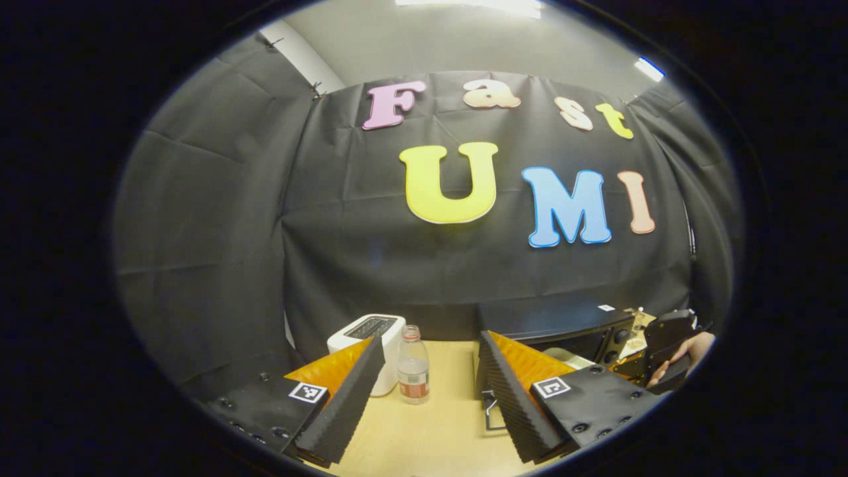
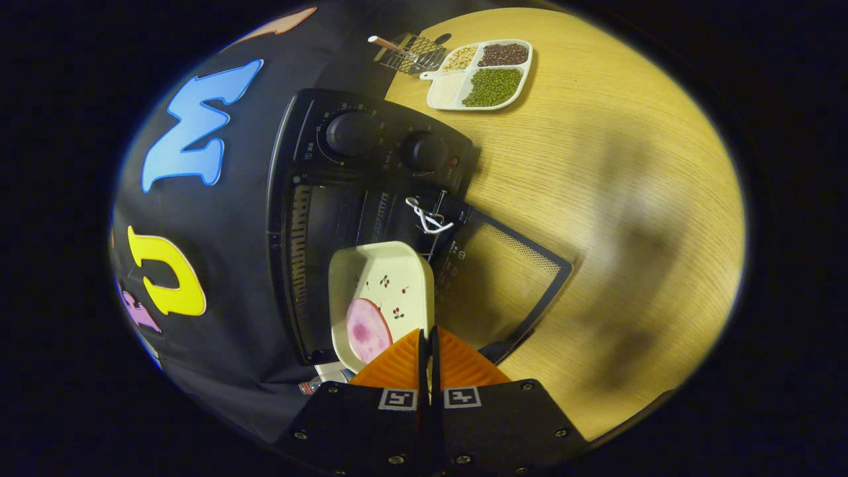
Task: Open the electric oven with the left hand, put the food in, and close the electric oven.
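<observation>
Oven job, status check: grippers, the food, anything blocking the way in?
Left gripper open, idle over table. Right gripper shut on dish rim, ham slice aboard, at oven mouth. Door down flat. Nothing blocking.

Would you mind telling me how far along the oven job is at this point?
Done: the oven door lies open. In hand: the right gripper is shut on the rim of the dish with a pink slice of food, at the oven mouth. The left gripper is open. Left: seating the dish, closing the door.
</observation>
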